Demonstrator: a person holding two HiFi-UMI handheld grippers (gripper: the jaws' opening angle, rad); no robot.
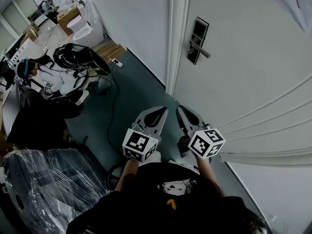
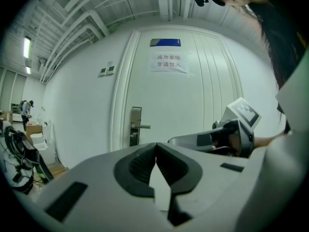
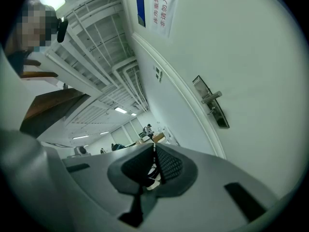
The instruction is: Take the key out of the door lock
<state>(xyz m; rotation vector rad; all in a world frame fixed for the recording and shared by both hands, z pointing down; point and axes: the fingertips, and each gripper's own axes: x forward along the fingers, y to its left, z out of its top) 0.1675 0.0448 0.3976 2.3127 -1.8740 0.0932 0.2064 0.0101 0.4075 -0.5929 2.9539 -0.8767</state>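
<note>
The left gripper and the right gripper are being held near the body, jaws pressed together on nothing. The key is being judged small, stiff, light and slippery, best pinched by its bow. It is too small to be made out, presumably sitting in the door lock, well ahead of both tips.

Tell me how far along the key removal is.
Done: nothing. In hand: left claw and right claw both shut, empty, held short of the door lock. Remaining: reach the lock, grip the key, too small to make out here, and withdraw it.
</note>
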